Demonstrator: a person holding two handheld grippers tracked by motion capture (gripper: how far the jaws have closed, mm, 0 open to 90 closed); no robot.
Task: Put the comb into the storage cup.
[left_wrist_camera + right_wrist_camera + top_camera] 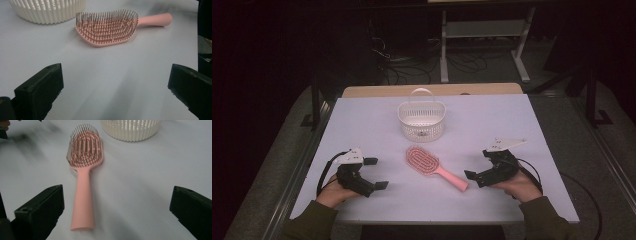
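Right gripper (475,176) nearest, jaws wide apart, just beside hairbrush (432,167) handle end; long axis running from there toward basket (421,121). Left gripper (375,173) equally spread, farther off, facing brush head.

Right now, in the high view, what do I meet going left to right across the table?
Left tongs → pink hairbrush → right tongs. The white basket sits farther back, above the brush head, so I leave it out.
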